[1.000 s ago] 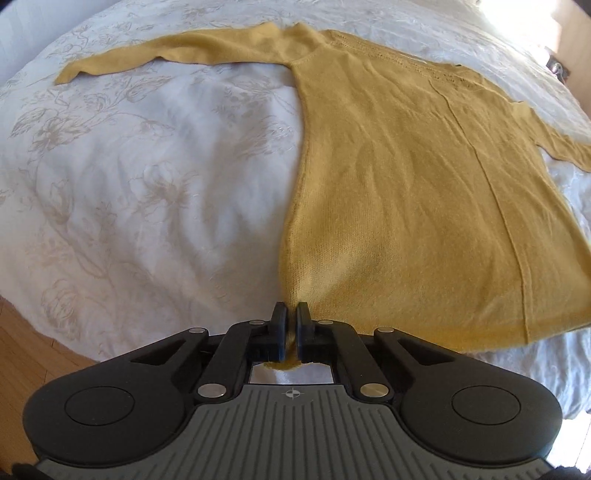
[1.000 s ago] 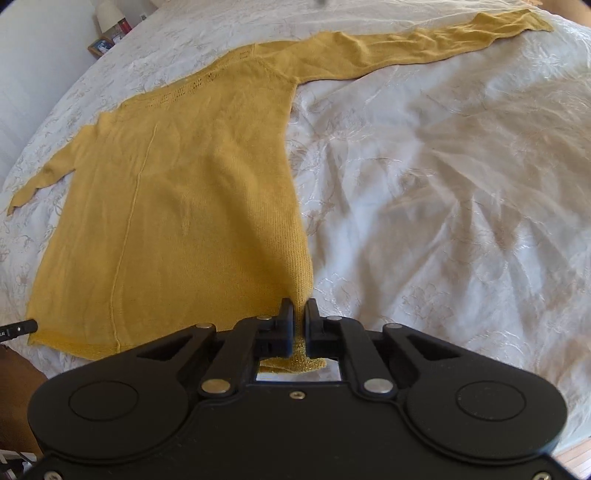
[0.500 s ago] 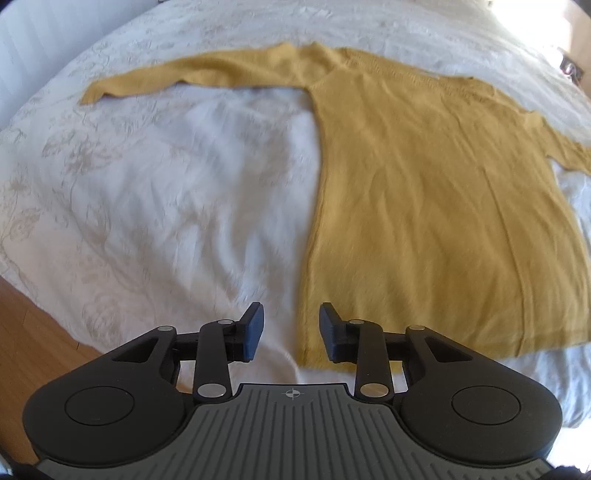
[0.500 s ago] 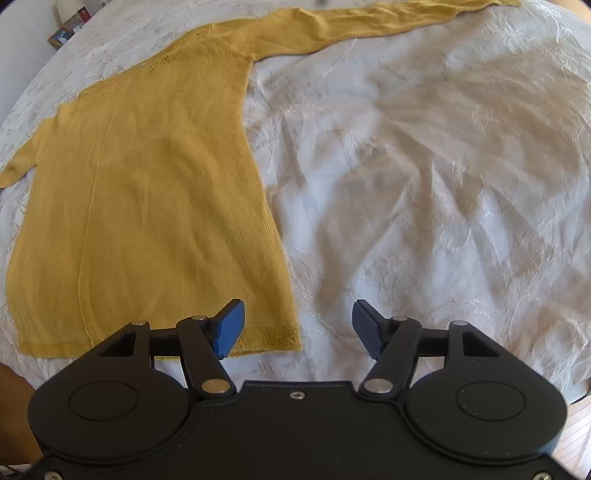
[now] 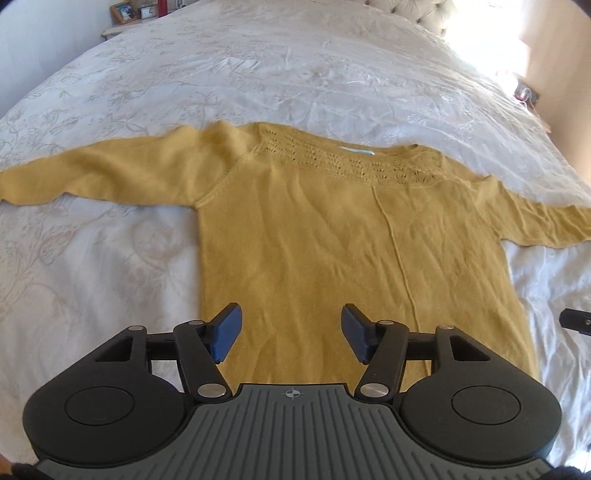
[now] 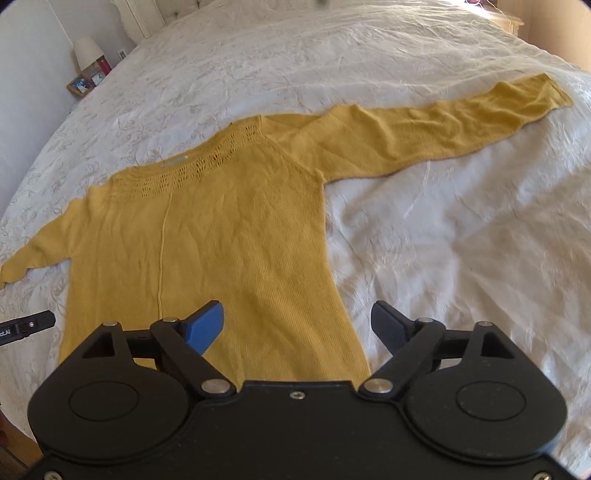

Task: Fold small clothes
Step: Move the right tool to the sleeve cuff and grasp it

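A mustard yellow knit sweater (image 5: 314,240) lies flat on the white bed, neckline away from me, both sleeves spread out sideways; it also shows in the right wrist view (image 6: 221,240). My left gripper (image 5: 291,332) is open and empty, raised above the sweater's lower left part. My right gripper (image 6: 297,328) is open and empty, raised above the sweater's lower right edge. The hem is hidden behind both gripper bodies. The right sleeve (image 6: 443,122) stretches far right; the left sleeve (image 5: 92,173) stretches far left.
The white floral bedspread (image 5: 295,66) covers the whole bed. A nightstand with framed photos (image 5: 127,11) stands at the far left; a lamp (image 6: 86,51) and frames stand beside the bed. The other gripper's tip shows at the frame edge (image 5: 576,321) (image 6: 26,323).
Both grippers let go of the sweater's bottom corners, opened wide, and rose inward over the garment, now looking along it toward the neckline. The sweater lies flat.
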Motion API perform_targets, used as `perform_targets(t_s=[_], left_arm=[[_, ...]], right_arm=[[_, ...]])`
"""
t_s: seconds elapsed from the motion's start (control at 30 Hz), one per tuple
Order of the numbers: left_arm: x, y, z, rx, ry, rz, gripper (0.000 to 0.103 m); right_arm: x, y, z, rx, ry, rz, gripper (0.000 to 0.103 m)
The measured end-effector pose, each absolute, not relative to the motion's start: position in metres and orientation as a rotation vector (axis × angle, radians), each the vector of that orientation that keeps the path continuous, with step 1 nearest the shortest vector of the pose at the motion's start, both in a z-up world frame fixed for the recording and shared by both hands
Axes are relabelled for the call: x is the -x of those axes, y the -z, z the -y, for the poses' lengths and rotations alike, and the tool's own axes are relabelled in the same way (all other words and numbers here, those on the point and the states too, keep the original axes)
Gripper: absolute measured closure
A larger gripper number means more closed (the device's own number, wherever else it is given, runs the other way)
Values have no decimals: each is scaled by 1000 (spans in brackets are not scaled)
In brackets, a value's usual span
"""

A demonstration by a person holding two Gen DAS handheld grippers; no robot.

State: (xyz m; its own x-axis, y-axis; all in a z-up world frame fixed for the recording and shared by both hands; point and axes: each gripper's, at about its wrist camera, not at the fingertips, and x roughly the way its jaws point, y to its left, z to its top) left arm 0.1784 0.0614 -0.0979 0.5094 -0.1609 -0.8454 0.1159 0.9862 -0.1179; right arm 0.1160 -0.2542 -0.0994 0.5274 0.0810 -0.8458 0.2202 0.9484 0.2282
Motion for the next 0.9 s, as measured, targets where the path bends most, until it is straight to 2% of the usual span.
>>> perform_targets(t_s=[0.37,0.67,0.9], left_arm=[[-222,97,-36,19,178,-1059,43],[-220,70,1,52,72,-1022,42],[-219,69,38,55,45,-1036,42]], right_arm=[[-154,79,320,-274,180,-971,11],[-196,66,433,-223,242,-927,11],[-231,70,528,-166,306,-922,11]])
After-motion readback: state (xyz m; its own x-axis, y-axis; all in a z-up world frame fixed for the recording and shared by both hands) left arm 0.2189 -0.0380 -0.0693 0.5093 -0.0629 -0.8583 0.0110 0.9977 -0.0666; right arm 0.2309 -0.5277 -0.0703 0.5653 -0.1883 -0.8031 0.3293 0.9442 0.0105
